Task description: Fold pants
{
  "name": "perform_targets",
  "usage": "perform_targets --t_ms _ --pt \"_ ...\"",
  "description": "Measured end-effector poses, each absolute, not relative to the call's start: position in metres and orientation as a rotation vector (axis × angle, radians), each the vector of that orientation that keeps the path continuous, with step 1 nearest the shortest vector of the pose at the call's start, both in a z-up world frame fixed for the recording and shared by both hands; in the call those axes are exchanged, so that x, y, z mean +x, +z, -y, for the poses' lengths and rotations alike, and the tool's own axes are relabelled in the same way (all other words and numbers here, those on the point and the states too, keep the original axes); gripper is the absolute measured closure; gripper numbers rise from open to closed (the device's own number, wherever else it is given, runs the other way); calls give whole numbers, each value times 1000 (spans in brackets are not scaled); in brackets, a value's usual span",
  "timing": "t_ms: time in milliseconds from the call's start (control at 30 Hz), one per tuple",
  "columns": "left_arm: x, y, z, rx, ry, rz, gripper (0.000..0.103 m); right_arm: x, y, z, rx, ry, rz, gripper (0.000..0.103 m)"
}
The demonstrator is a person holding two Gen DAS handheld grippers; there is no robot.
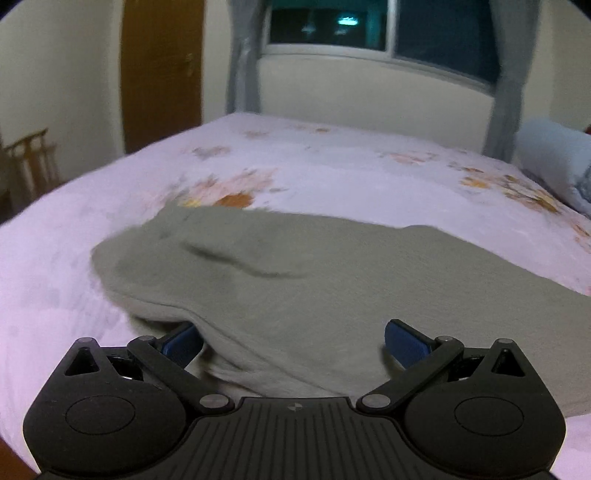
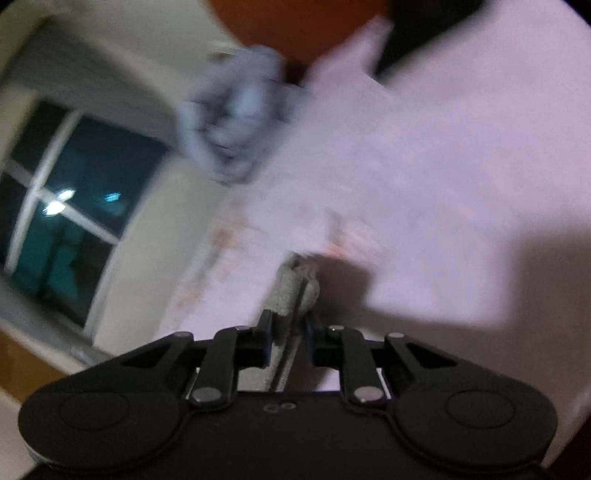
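My left gripper has its blue-padded fingers spread wide apart. They straddle the near edge of the pants, a grey-green knit heap lying on the bed. The left pad is partly tucked under a fold of the cloth, while the right pad rests against its surface. I am not pinching anything with this hand.

The pants spread broadly across the pale pink sheet, which carries an orange flower print. A dark crease runs across their upper left part.

My right gripper has its fingers clenched on a narrow bunch of the same pants. The cloth stands up between the pads and pokes out beyond them. This view is tilted and blurred, with the bed behind the bunch and a shadow cast on the sheet beside it.

A rolled light blue blanket lies at the far right of the bed. Grey curtains frame a dark window on the far wall, and a brown door stands to the left. I see no containers in either view.
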State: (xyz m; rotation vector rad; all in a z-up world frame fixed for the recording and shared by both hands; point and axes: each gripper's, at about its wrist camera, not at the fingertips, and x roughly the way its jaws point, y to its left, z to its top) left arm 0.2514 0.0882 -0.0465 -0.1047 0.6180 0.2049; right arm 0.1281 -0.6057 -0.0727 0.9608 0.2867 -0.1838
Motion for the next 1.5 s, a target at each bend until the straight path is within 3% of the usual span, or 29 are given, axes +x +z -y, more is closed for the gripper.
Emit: perform_targets --t_ms 67,133,467,567,667,1033,1200,1267,1500 --pt "258 -53 -80 -99 196 -660 0 128 -77 601 880 -223 -305 95" --pt "266 -69 -73 -64 209 -731 0 142 -115 615 978 -303 -467 97" --pt "264 -76 -76 -40 186 -710 0 134 -112 619 998 -273 -444 95" --pt "258 -66 -87 -54 191 -681 0 133 -106 617 1017 -259 -464 80" --pt "250 -60 -118 -88 248 -659 0 115 -74 597 857 -258 -403 79" --pt "250 -52 -211 -159 402 -654 0 253 -3 407 403 278 -548 75" --pt "254 -52 -225 -143 393 -641 0 310 1 319 276 440 -604 70" --pt "259 -53 -230 -130 381 -646 0 328 0 287 210 498 -622 62" --pt "271 -63 -247 -198 365 -660 0 390 -12 209 85 654 -694 61"
